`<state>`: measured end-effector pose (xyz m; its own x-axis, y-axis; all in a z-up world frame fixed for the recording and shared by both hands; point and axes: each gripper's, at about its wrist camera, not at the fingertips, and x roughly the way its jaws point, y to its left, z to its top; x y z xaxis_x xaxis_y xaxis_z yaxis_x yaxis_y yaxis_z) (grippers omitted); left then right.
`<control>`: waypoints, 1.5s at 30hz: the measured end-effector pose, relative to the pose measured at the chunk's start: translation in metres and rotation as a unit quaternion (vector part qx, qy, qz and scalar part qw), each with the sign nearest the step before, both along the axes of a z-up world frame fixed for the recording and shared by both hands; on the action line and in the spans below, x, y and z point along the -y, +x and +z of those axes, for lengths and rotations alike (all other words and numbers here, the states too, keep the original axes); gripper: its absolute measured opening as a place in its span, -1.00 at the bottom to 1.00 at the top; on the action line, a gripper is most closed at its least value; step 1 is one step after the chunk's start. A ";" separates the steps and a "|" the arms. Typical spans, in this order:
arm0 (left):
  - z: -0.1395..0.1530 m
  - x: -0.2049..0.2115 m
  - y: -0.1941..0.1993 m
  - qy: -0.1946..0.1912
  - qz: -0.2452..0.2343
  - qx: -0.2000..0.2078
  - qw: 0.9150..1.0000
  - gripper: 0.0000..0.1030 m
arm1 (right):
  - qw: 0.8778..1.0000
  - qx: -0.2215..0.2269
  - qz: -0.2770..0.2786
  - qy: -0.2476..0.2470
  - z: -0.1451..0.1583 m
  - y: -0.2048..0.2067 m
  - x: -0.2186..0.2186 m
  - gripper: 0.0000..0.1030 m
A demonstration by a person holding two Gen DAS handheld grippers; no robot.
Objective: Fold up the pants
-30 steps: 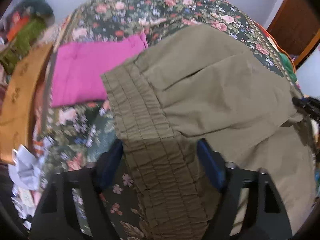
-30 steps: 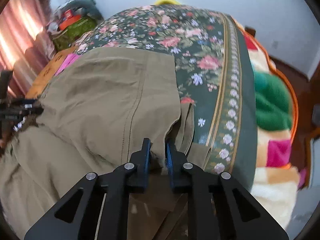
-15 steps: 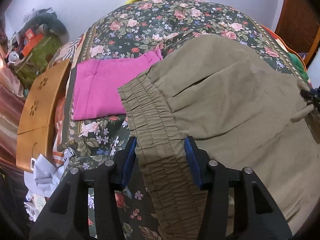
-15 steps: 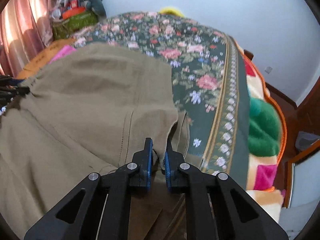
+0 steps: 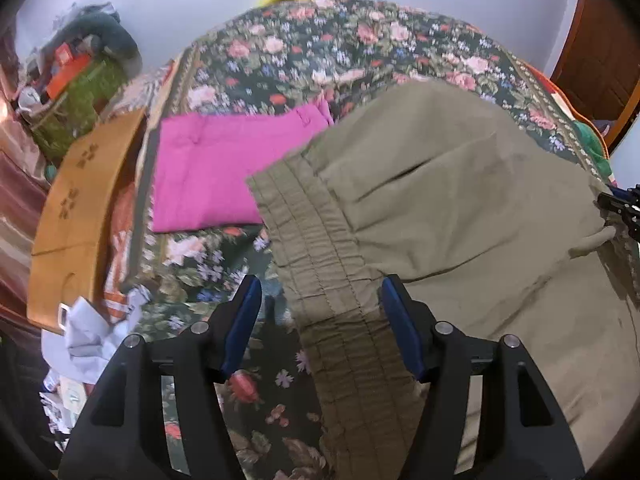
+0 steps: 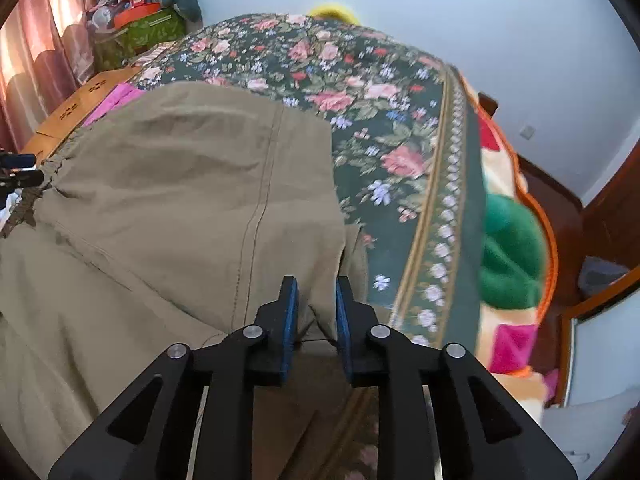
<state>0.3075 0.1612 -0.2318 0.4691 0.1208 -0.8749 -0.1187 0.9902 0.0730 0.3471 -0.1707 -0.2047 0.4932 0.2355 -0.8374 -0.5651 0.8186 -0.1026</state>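
Olive-green pants [image 5: 460, 208] lie folded over on a floral bedspread [image 5: 340, 52]. Their elastic waistband [image 5: 320, 264] runs between the fingers of my left gripper [image 5: 320, 300], whose jaws stand wide apart around it without pinching it. In the right wrist view the pants [image 6: 180, 184] fill the left half. My right gripper [image 6: 316, 300] has its jaws a little apart, with the pants' hem edge [image 6: 320, 312] lying loosely between the blue pads. Each gripper's tip shows at the other view's edge.
Folded pink pants [image 5: 224, 168] lie on the bed beyond the waistband. A wooden board [image 5: 80, 208] and crumpled paper [image 5: 92, 336] are at the left bed edge. A colourful blanket with a green patch [image 6: 508, 252] hangs off the right side. A wooden door [image 5: 600, 52] stands far right.
My left gripper's jaws closed in toward the waistband half a second ago and have now opened wide. My right gripper's jaws have parted from the hem they pinched.
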 end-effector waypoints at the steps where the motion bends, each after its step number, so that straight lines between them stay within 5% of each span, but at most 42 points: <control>1: 0.007 0.000 -0.002 0.002 -0.001 0.006 1.000 0.22 | 1.000 0.003 0.001 0.004 0.006 -0.002 0.001 -0.57; 11: 0.057 -0.028 0.001 -0.001 0.030 0.071 0.997 0.48 | 0.995 0.063 0.001 0.080 0.068 -0.004 -0.006 0.24; 18: 0.042 -0.057 0.038 -0.038 0.059 0.052 0.996 0.48 | 0.992 0.060 -0.006 0.113 0.073 0.035 -0.023 0.25; 23: 0.011 -0.069 0.062 -0.075 0.071 0.021 0.994 0.48 | 0.993 0.024 -0.023 0.115 0.051 0.073 -0.031 0.25; 30: -0.034 -0.072 0.089 -0.072 0.069 -0.025 0.995 0.49 | 0.994 -0.025 -0.045 0.096 0.014 0.124 -0.043 0.25; 36: -0.047 -0.073 0.097 -0.100 0.065 -0.020 0.993 0.59 | 0.990 -0.083 -0.069 0.094 -0.021 0.162 -0.056 0.25; 42: -0.048 -0.068 0.101 -0.080 0.041 -0.006 0.996 0.58 | 0.984 -0.131 -0.070 0.093 -0.052 0.180 -0.077 0.25; 45: -0.048 -0.066 0.100 -0.079 0.027 0.002 0.996 0.40 | 0.983 -0.136 -0.056 0.105 -0.055 0.183 -0.082 -0.19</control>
